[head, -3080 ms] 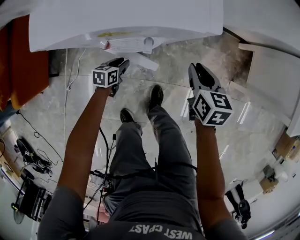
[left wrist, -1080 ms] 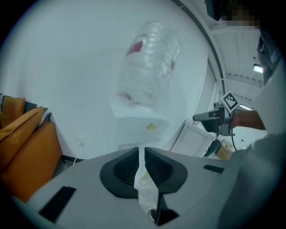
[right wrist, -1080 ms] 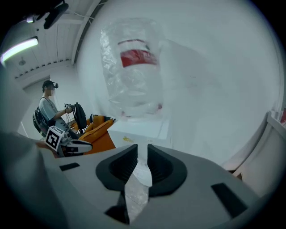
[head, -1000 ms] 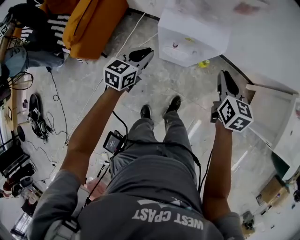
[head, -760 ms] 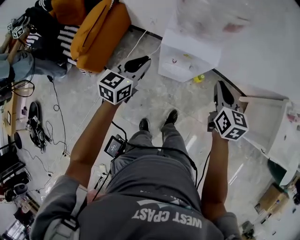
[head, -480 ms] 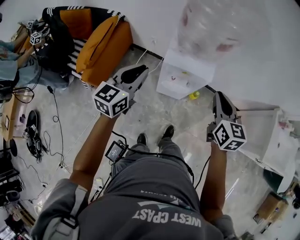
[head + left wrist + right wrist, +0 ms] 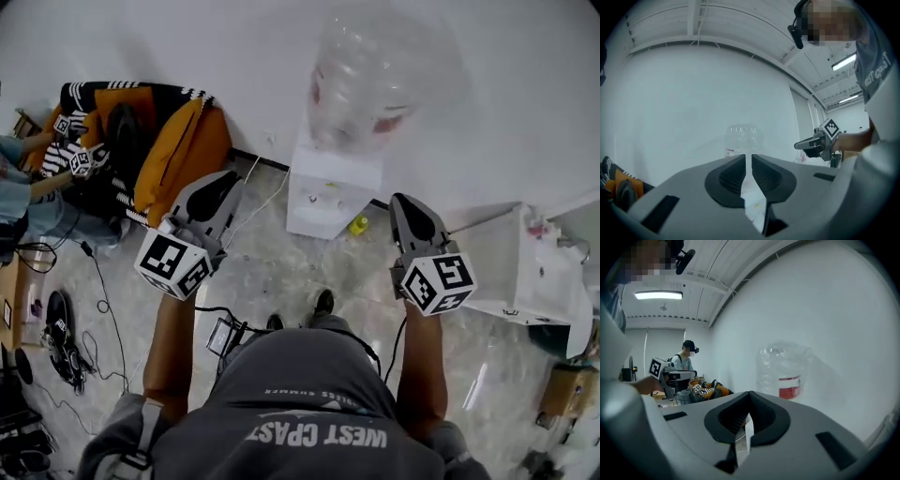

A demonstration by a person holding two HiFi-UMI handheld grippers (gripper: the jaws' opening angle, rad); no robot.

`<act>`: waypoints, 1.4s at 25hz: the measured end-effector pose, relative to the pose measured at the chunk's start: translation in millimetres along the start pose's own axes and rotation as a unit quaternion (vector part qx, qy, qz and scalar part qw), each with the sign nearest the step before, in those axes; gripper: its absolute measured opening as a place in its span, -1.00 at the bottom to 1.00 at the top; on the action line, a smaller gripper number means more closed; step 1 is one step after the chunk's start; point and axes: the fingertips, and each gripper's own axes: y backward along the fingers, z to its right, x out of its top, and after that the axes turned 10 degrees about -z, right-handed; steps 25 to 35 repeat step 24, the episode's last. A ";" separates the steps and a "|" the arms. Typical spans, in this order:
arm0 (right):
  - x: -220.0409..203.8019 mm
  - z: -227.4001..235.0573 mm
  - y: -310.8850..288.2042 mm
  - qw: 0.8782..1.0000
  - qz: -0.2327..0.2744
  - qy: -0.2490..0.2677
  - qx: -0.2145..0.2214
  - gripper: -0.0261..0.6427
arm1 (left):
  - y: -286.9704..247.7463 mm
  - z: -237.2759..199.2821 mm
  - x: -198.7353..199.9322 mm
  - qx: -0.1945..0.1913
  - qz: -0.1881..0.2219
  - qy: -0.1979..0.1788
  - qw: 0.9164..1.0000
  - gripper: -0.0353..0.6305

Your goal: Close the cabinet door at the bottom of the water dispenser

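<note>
The white water dispenser stands against the wall with a clear bottle on top. Its front face looks flat and white from above, and I cannot make out the bottom door separately. My left gripper is held level to the left of the dispenser, well short of it, jaws shut and empty. My right gripper is on the right side, also apart from it, shut on nothing. In the left gripper view the left gripper points at the bottle. The right gripper has the bottle ahead to the right.
A small yellow object lies on the floor by the dispenser's right foot. A white cabinet stands to the right. An orange and striped seat is on the left, with another person near it. Cables lie on the floor.
Both grippers have risen and now point level instead of down. The head view has lifted, so the dispenser sits farther off and its whole bottle shows. Both jaws stayed shut.
</note>
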 end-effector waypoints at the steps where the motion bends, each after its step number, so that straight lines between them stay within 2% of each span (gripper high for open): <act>1: 4.8 -2.3 3.1 1.000 0.003 0.005 0.002 -0.84 | 4.0 3.5 6.2 -0.002 0.004 -0.007 1.000 -0.73; 9: 24.6 -2.9 31.0 0.999 0.021 0.029 -0.013 -0.84 | 26.8 36.0 33.8 -0.013 0.018 -0.054 0.998 -0.73; 35: 19.1 -1.2 56.6 0.999 0.023 0.026 -0.034 -0.84 | 39.4 46.2 20.2 -0.013 0.009 -0.045 0.999 -0.74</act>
